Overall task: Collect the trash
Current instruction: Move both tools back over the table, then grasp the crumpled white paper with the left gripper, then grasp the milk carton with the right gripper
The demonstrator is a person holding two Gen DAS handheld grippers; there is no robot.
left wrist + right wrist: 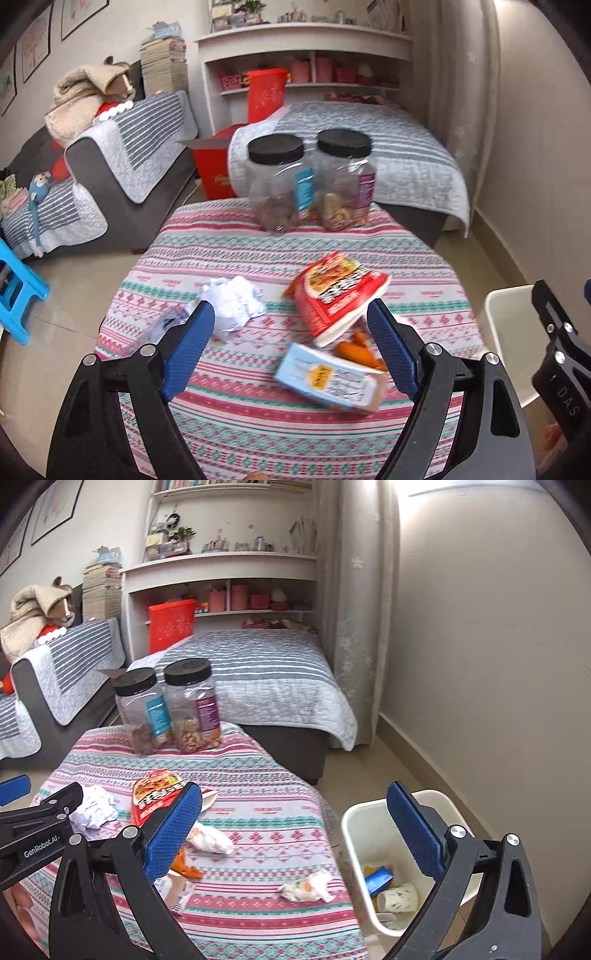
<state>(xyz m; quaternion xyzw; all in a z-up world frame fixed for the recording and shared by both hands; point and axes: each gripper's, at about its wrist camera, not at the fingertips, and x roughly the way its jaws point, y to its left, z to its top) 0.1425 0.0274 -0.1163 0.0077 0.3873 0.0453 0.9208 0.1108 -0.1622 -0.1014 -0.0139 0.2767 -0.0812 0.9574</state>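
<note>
My left gripper [291, 325] is open and empty above the patterned tablecloth [258, 258]. Between its fingers lie a red snack packet [336, 295], a light blue carton [328, 380] and orange peel bits [354, 349]. Crumpled white paper [234, 304] and a clear wrapper [162, 325] lie by the left finger. My right gripper [295, 823] is open and empty over the table's right edge. A white trash bin [354, 823] stands on the floor to the right, holding a blue box [378, 878] and a paper cup [400, 897]. Crumpled wrappers [306, 886] [210, 840] lie on the table.
Two clear jars with black lids [280, 181] [345, 177] stand at the table's far edge. Behind are a grey sofa [122, 162], a striped couch section [258, 679], a red box [214, 166] and white shelves [221, 590]. A blue stool [14, 291] stands at left.
</note>
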